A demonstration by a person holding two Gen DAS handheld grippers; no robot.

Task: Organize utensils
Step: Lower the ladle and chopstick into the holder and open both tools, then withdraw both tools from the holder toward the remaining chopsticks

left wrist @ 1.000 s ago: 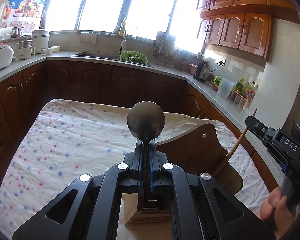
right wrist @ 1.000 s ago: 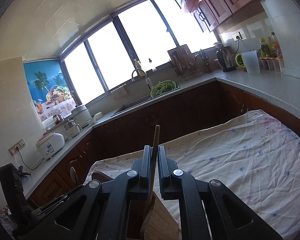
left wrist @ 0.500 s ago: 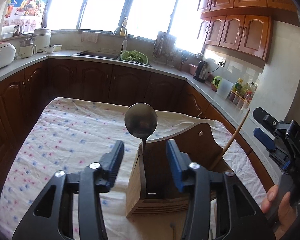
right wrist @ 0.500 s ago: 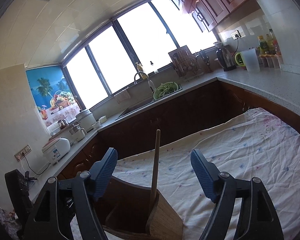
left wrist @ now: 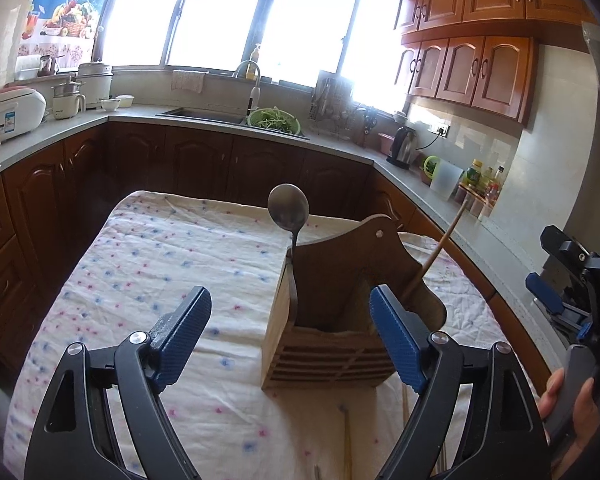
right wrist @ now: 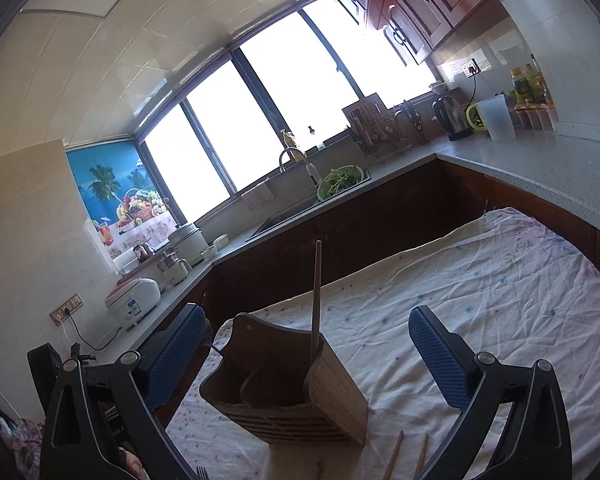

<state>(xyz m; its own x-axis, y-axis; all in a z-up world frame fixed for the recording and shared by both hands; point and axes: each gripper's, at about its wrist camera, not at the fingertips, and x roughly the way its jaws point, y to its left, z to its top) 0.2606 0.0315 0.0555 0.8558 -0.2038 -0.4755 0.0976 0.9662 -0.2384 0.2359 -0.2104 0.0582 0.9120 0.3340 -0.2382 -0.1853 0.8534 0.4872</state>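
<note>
A wooden utensil holder (left wrist: 324,336) stands on the cloth-covered table (left wrist: 160,272); it also shows in the right wrist view (right wrist: 292,392). A metal spoon (left wrist: 289,216) stands in its left compartment, bowl up. A wooden chopstick (left wrist: 436,252) leans in its right compartment, also seen in the right wrist view (right wrist: 316,292). My left gripper (left wrist: 290,328) is open and empty, just in front of the holder. My right gripper (right wrist: 304,352) is open and empty above the holder; it also shows in the left wrist view (left wrist: 568,280).
More chopsticks lie on the cloth in front of the holder (left wrist: 346,444) (right wrist: 394,456). A fork's tines (right wrist: 201,472) show at the bottom left. Kitchen counters (left wrist: 440,208) with appliances and a sink surround the table.
Both grippers opened, letting go of the spoon and the chopstick, which now stand in the holder. Both grippers pulled back and up from the holder.
</note>
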